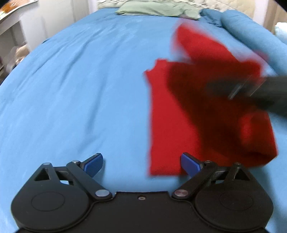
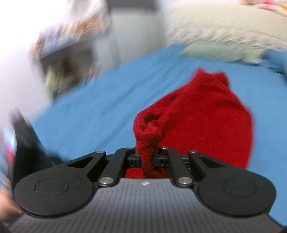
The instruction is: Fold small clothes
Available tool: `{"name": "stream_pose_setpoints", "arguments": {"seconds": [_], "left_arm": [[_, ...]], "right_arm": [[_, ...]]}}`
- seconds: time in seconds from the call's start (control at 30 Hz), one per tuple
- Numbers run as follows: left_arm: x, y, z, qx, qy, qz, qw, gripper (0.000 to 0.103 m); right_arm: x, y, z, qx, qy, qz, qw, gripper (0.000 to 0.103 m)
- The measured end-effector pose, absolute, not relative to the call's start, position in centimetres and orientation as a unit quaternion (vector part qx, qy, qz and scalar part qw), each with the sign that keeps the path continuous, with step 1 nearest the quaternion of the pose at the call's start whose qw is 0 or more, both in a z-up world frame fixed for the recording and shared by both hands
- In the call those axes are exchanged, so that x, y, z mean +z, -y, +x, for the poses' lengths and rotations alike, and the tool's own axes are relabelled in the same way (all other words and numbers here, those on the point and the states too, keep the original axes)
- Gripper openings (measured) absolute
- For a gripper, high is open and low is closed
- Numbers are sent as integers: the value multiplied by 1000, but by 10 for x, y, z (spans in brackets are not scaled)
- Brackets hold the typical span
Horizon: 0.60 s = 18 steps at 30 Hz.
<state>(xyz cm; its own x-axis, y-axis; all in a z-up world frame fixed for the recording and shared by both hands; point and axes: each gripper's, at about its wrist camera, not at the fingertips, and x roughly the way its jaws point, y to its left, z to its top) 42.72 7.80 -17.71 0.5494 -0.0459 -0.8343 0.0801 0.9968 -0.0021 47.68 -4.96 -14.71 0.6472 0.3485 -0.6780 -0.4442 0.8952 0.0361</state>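
Observation:
A small red garment (image 1: 172, 125) lies on the blue bedsheet (image 1: 80, 89), its right part lifted and folded over. My left gripper (image 1: 141, 164) is open and empty, low over the sheet at the garment's near left corner. My right gripper (image 2: 147, 157) is shut on a bunched edge of the red garment (image 2: 206, 121) and holds it up above the bed. In the left wrist view the right gripper (image 1: 251, 89) shows as a dark blur over the garment's right side.
A pale green cloth (image 1: 157, 9) lies at the far end of the bed. A rolled blue blanket (image 1: 251, 30) lies along the far right. White shelving (image 1: 10, 26) stands left of the bed.

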Motion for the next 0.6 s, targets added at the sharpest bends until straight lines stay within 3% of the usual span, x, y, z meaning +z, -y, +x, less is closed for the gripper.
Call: {"name": "stream_pose_setpoints", "arguments": {"seconds": [0.1, 0.17, 0.23, 0.27, 0.43, 0.6], "left_arm": [[-193, -92, 410, -38, -461, -2, 887, 96], [-194, -92, 401, -41, -444, -1, 895, 96], [-193, -90, 396, -49, -439, 7, 897, 96], [-190, -89, 396, -57, -438, 10, 897, 96], [-174, -92, 387, -100, -417, -3, 903, 96], [-169, -88, 384, -118, -406, -25, 906, 96]], "right_arm": [[-188, 25, 469, 222, -368, -125, 894, 23], [-188, 23, 462, 213, -348, -128, 904, 33], [-177, 27, 453, 228, -334, -128, 906, 78], [-170, 31, 446, 234, -317, -134, 909, 84], [-130, 84, 393, 232, -237, -120, 936, 91], [-147, 129, 343, 171, -242, -126, 947, 91]]}}
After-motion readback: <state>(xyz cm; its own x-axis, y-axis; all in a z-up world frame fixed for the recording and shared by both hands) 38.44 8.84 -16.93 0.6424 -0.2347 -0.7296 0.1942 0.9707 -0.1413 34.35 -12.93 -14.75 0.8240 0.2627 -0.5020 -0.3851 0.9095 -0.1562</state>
